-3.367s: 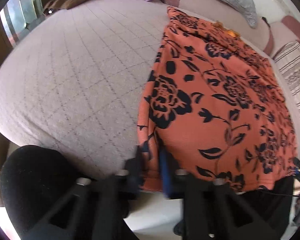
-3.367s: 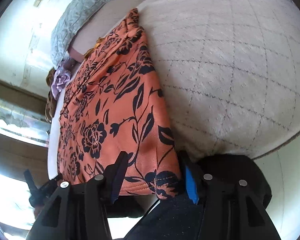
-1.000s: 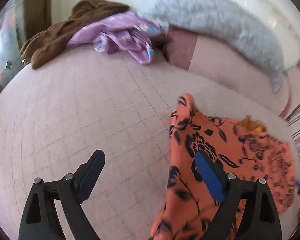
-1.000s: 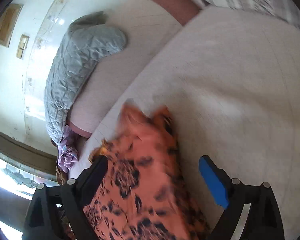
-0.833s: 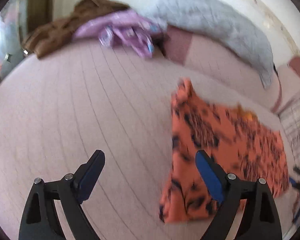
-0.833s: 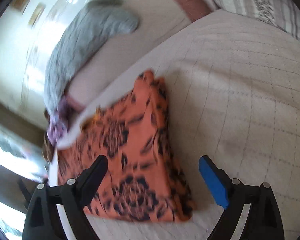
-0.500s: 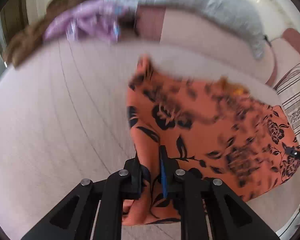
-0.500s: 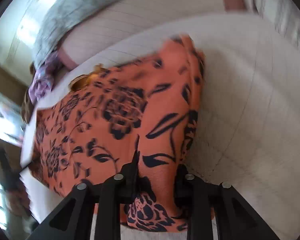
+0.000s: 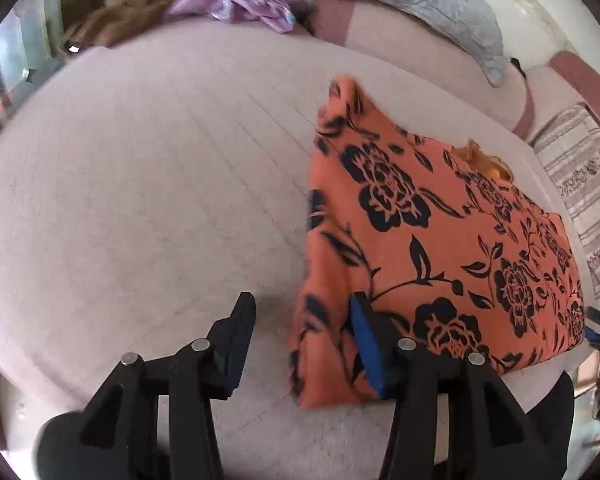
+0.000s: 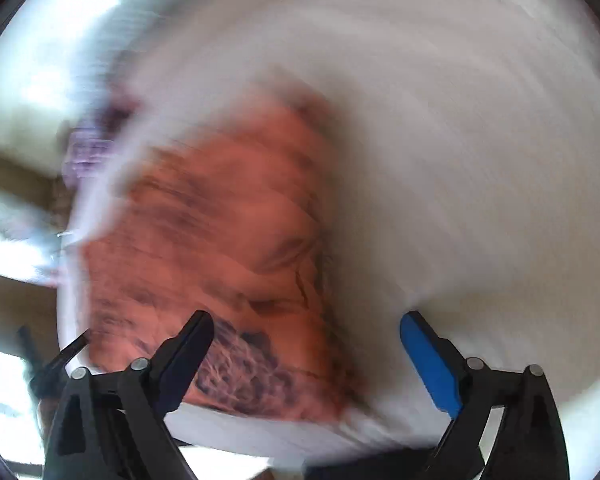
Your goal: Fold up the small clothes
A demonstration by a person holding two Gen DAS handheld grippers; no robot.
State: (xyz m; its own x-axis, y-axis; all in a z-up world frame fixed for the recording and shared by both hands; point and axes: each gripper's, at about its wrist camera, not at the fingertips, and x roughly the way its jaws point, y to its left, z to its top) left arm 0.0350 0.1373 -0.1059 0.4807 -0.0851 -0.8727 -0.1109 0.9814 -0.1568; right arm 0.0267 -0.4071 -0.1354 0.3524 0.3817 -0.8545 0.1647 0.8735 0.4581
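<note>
An orange garment with black flowers (image 9: pixel 432 240) lies folded on the pale quilted bed (image 9: pixel 148 208). My left gripper (image 9: pixel 302 304) hovers at its near left corner with its jaws opening. The cloth's left edge lies between the fingers, and the blue pad (image 9: pixel 366 344) rests over the fabric without pinching it. The right wrist view is heavily blurred. There the garment (image 10: pixel 220 240) shows as an orange smear, and my right gripper (image 10: pixel 306 320) is at its near right corner. Its jaws are opening wide, with the cloth's edge loose between them.
A grey quilted pillow (image 9: pixel 412 4), a purple garment (image 9: pixel 240 4) and a brown cloth (image 9: pixel 140 12) lie along the bed's far side. A striped cloth (image 9: pixel 580 184) is at the right. The bed's near edge runs just below the garment.
Half a second ago both grippers were shut on the garment's near edge. Both have since let go and opened, and the garment lies flat. The right view has swung fast.
</note>
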